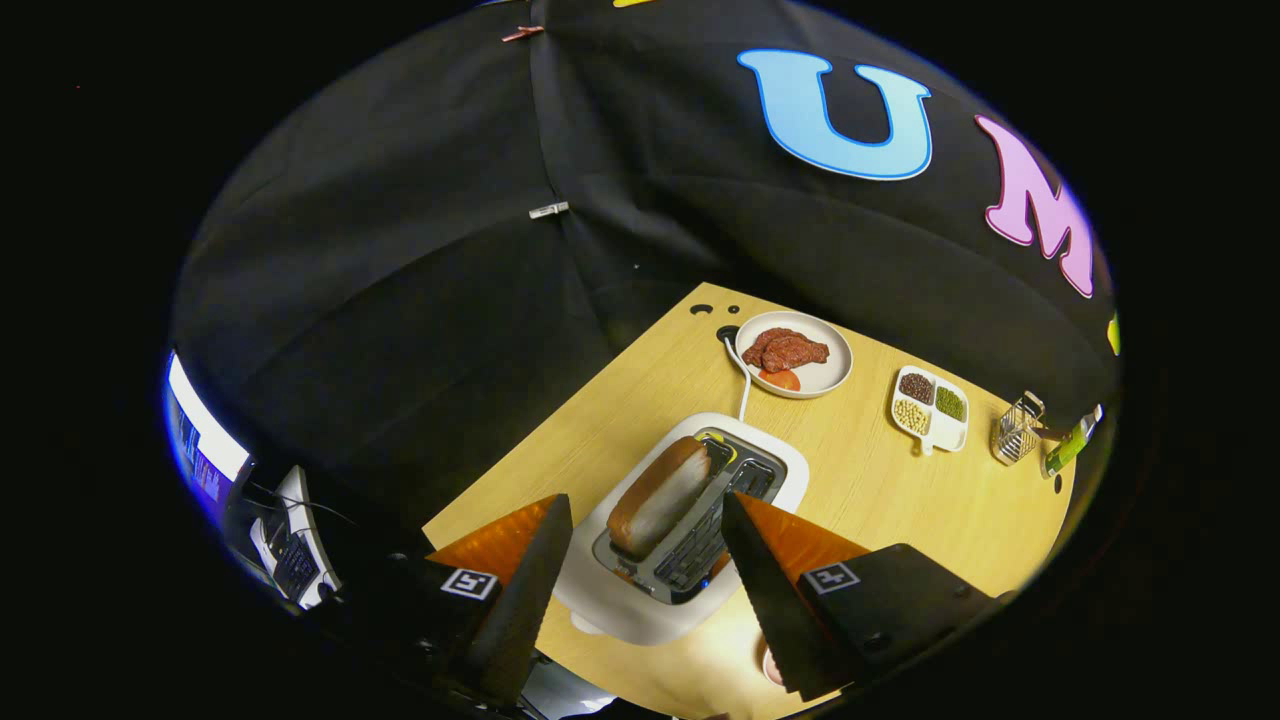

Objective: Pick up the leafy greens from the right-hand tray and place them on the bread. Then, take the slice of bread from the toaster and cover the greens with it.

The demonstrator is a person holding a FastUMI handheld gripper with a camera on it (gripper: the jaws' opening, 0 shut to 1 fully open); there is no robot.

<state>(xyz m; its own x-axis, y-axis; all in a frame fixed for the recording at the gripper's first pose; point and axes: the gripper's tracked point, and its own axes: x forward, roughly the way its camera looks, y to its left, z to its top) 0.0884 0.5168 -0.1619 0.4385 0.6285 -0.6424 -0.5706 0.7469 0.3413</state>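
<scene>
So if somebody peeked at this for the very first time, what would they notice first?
Probably the white toaster with a slice of bread sticking out of one slot, just ahead of the open gripper, whose two fingers stand apart on either side of it. Beyond it on the wooden table sits a plate with dark red meat and a tomato slice, and to its right a small divided dish of beans.

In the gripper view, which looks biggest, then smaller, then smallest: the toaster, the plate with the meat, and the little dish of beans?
1. Toaster, between the open gripper's fingers; it is nearest the camera, which makes it look bigger.
2. Plate with meat, beyond the toaster.
3. Bean dish, beside the plate.
</scene>
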